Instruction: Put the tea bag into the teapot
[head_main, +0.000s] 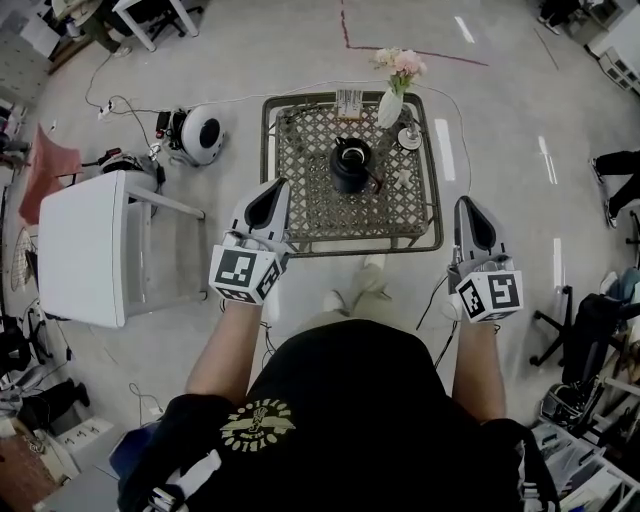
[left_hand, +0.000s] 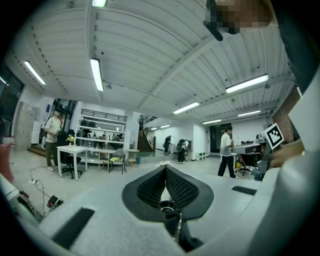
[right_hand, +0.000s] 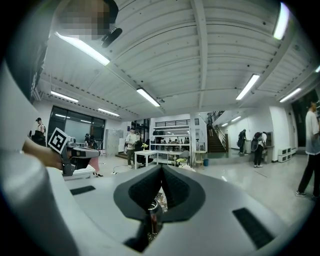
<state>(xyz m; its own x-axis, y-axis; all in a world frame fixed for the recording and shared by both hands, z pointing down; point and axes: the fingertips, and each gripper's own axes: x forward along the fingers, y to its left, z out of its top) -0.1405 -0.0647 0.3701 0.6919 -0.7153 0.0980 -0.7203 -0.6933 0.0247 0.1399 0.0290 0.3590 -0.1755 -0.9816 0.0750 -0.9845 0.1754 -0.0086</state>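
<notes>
In the head view a black teapot (head_main: 350, 166) stands in the middle of a small lattice-topped table (head_main: 300, 205). A small pale packet (head_main: 403, 178), perhaps the tea bag, lies just right of the pot. My left gripper (head_main: 275, 186) hovers over the table's near left corner. My right gripper (head_main: 466, 203) is off the table's near right corner. Both are shut and hold nothing. The left gripper view shows shut jaws (left_hand: 165, 167) aimed at the hall and ceiling. The right gripper (right_hand: 161, 167) looks the same way. Neither gripper view shows the teapot or the packet.
A white vase of pink flowers (head_main: 393, 98), a saucer (head_main: 410, 139) and a small rack (head_main: 349, 103) stand at the table's far side. On the floor are a white side table (head_main: 85, 245), a round white appliance (head_main: 203, 135) and cables. Chairs and clutter (head_main: 590, 340) sit right.
</notes>
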